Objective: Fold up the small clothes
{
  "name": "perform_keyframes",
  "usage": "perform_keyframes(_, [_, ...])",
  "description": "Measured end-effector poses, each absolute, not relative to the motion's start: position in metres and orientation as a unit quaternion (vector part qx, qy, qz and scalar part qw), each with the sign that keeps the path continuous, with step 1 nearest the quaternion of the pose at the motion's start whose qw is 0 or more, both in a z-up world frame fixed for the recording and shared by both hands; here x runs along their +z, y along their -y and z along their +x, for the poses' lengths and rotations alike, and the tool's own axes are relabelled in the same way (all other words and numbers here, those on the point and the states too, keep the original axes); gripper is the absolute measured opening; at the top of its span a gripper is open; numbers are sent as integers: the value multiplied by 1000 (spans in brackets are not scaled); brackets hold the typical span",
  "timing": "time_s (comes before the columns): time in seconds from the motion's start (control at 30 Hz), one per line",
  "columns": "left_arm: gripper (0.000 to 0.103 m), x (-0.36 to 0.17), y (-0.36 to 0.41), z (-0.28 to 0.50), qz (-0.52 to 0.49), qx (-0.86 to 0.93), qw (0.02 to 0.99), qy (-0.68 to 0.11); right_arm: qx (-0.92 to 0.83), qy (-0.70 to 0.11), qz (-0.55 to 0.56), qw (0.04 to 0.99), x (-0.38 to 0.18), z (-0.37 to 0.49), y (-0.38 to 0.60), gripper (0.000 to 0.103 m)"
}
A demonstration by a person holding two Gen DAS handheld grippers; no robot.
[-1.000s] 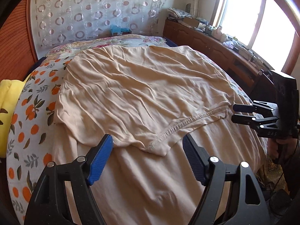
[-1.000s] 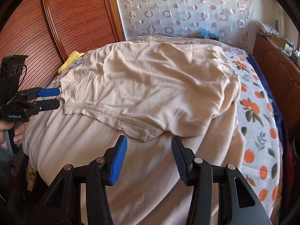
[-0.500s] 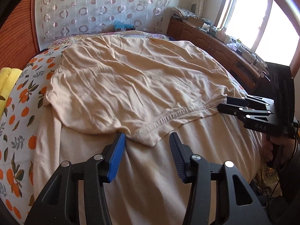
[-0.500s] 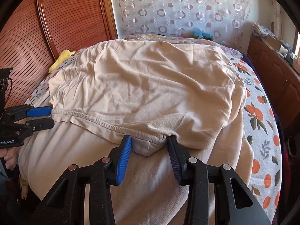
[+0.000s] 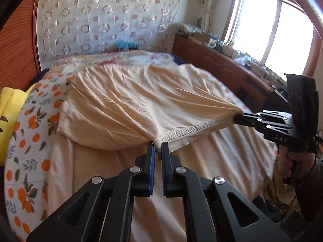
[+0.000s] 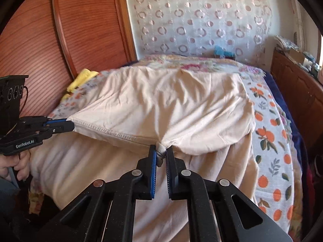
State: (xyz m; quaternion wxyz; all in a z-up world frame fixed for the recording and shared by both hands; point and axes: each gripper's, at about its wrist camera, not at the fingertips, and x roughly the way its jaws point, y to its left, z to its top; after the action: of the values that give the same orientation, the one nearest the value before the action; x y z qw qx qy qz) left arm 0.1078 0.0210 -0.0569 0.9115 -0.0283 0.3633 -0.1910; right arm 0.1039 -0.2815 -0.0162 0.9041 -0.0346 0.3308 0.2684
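A beige garment [image 5: 141, 100] lies spread on the bed, and its near hem is lifted and pulled taut between the two grippers. My left gripper [image 5: 158, 144] has its jaws closing, and the blue pads pinch the hem's left corner. In the right wrist view this gripper [image 6: 70, 126] holds the cloth's pointed corner at the left. My right gripper [image 6: 160, 149] is also closing, with a bunch of hem squeezed between its pads. From the left wrist view it [image 5: 238, 118] grips the right corner. The garment [image 6: 171, 104] still rests on the bed further back.
The bed carries a beige sheet [image 5: 101, 181] over an orange-print cover [image 5: 30, 141]. A yellow cushion [image 5: 10, 111] lies at its left edge by a wooden panel [image 6: 80, 30]. A wooden cabinet [image 5: 212, 60] runs under the window. A person's hand [image 5: 290, 161] holds the right gripper.
Both grippers went from open around the hem's corners to closed on them. The hem has risen off the sheet and is now stretched tight between them.
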Motion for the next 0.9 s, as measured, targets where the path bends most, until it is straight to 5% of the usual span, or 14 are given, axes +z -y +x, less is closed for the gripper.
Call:
perform_keyframes(0.23, [7,-34,-30,42,-32,-205,918,-339,311,-324,-31,893,3,41,297,8])
perform_keyframes(0.63, [7,-81,-33,0,-52,-205,892,-400,334,-379,-19,863,-23,-9,320,8])
perform_keyframes(0.73, [8,-85,-36,4,-50,-194,892,-404,336,-386,-23,859,-25,-3,317,17])
perform_keyframes(0.77, [9,-84,-37,4,-46,-188,895,-402,336,-384,-24,859,-24,-1,318,21])
perform_keyframes(0.83, [34,-82,-42,6,-48,-178,899,-397,333,-378,-23,864,-20,0,320,24])
perform_keyframes(0.9, [47,-80,-49,6,-55,-176,902,-391,324,-365,-21,873,-14,1,323,26])
